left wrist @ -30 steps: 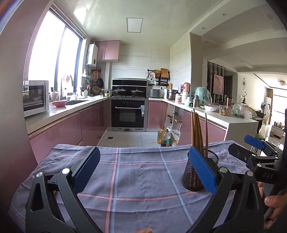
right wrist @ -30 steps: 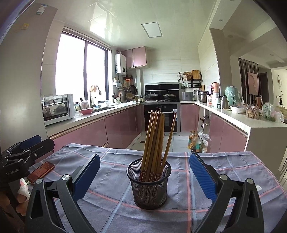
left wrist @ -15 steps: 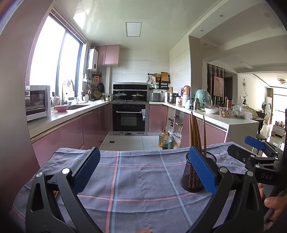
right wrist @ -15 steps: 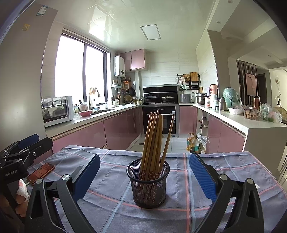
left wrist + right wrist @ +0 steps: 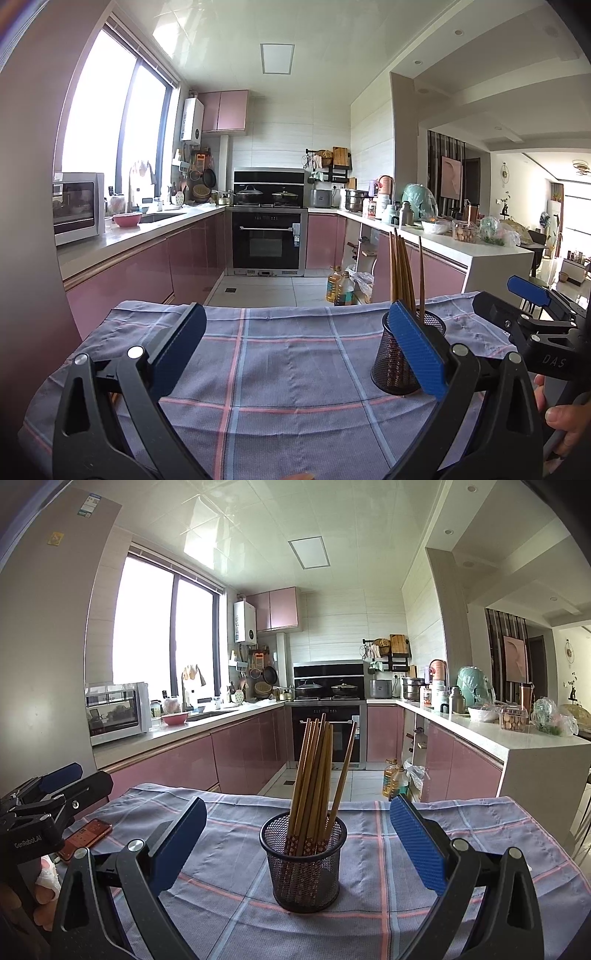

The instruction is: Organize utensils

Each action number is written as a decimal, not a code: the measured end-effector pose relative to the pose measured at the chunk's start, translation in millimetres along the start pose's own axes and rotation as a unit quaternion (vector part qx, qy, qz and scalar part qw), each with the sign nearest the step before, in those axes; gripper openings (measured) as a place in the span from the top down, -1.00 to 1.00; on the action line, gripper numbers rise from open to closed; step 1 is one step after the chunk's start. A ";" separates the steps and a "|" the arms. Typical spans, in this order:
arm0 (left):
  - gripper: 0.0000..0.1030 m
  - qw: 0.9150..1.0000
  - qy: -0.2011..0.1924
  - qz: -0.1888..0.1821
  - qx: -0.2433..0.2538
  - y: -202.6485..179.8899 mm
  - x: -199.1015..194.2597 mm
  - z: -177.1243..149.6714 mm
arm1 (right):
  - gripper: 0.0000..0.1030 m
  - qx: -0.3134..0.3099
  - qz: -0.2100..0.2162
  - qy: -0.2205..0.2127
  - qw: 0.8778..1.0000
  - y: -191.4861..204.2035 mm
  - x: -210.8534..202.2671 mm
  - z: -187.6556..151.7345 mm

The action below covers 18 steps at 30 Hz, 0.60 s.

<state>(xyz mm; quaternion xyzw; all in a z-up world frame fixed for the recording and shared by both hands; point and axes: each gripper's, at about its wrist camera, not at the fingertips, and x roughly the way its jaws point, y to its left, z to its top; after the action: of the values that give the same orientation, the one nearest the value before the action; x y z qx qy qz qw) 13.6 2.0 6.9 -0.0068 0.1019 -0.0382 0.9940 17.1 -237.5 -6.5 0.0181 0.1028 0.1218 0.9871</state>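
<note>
A black mesh holder (image 5: 303, 860) stands on the plaid cloth with several wooden chopsticks (image 5: 316, 771) upright in it. My right gripper (image 5: 298, 825) is open and empty, its blue pads wide apart to either side of the holder, which sits centred ahead of it. My left gripper (image 5: 293, 328) is open and empty over bare cloth; the holder (image 5: 397, 363) shows behind its right pad. The right gripper also shows at the right edge of the left wrist view (image 5: 532, 317), and the left gripper at the left edge of the right wrist view (image 5: 48, 797).
The grey-blue plaid cloth (image 5: 424, 834) covers the table. A phone in a red case (image 5: 85, 838) lies on the cloth at the left. Beyond the table's far edge are pink kitchen cabinets, an oven and oil bottles (image 5: 393, 779) on the floor.
Both views have tilted up slightly, so the table and holder sit lower in frame. Both grippers stay open and empty; the holder has not moved.
</note>
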 end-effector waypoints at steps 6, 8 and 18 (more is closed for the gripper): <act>-0.89 1.000 0.000 0.000 -0.001 -0.5 -0.4 0.4 | -0.87 0.000 -0.001 -0.005 1.000 0.1 -1.6 0.6; -0.89 1.000 0.000 0.000 -0.001 -0.2 -0.2 0.5 | -0.87 0.000 -0.002 -0.005 1.000 0.5 -0.7 0.8; -0.89 1.000 0.001 0.003 -0.003 -2.5 0.5 -1.4 | -0.87 0.000 -0.004 -0.010 1.000 1.2 -0.3 2.5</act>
<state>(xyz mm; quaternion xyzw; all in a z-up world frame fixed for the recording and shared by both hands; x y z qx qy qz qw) 13.6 -0.5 5.5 -0.0090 0.1030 -0.0348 0.9940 17.1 -236.4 -3.9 0.0185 0.0932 0.1173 0.9885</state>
